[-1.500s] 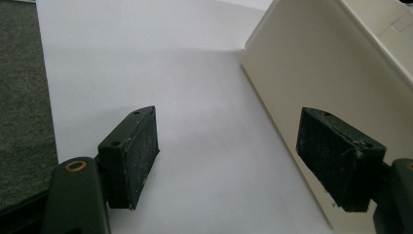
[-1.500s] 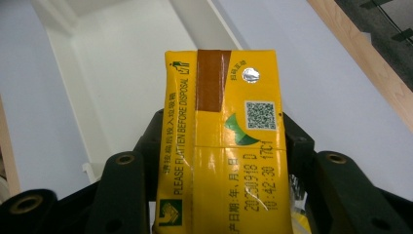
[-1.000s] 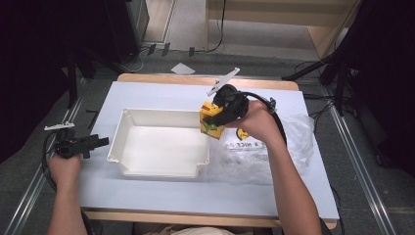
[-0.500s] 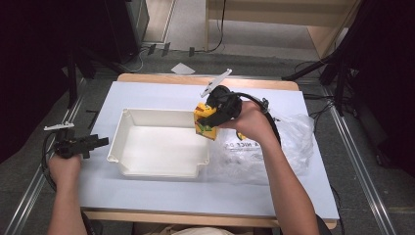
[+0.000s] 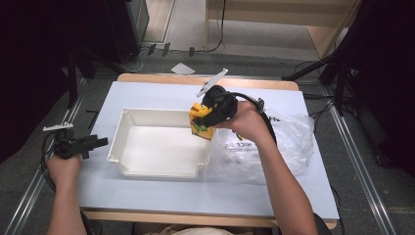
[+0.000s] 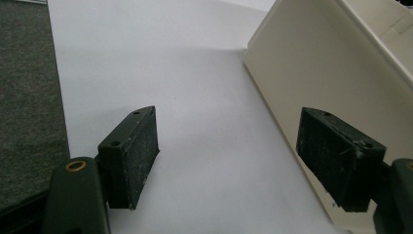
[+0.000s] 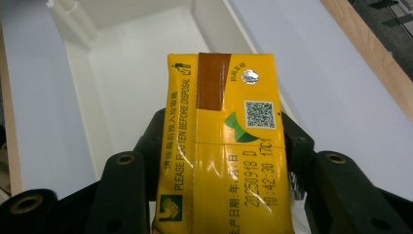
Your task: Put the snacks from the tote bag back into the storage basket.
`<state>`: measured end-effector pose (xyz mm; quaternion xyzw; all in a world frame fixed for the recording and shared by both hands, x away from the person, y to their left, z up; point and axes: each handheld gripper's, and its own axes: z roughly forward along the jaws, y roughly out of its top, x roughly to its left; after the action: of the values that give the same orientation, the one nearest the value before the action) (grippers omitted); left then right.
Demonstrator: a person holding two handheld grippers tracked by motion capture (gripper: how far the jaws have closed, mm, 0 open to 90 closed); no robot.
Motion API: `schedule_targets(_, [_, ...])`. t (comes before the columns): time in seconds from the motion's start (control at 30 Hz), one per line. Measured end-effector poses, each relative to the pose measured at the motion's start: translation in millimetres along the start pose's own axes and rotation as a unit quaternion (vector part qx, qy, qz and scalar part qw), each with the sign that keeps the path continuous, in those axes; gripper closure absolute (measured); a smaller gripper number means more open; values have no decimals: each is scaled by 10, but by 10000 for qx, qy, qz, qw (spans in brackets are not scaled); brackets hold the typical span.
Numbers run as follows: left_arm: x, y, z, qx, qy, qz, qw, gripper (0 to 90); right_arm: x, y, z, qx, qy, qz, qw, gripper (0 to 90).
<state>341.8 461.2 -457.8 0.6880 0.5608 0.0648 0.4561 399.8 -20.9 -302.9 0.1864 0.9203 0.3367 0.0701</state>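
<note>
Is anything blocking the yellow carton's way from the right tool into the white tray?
Nothing visible does. The right tool holds the yellow carton at the right rim of the white tray, whose inside looks bare. The left tool sits apart, outside its left wall.

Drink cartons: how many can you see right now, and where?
1. The yellow drink carton is clamped in the right gripper, held over the right rim of the white bin. More could be hidden in the crumpled plastic bag to the right.
</note>
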Motion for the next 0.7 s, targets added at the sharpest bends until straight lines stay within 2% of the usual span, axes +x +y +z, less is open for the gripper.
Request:
schedule_targets(0.33, [7, -9, -11, -15, 7, -4, 10000, 245, 45, 58, 74, -40, 65, -75, 9999, 528])
schedule_targets(0.7, [16, -24, -39, -64, 8, -46, 10000, 245, 80, 108, 250, -60, 203, -131, 9997, 528])
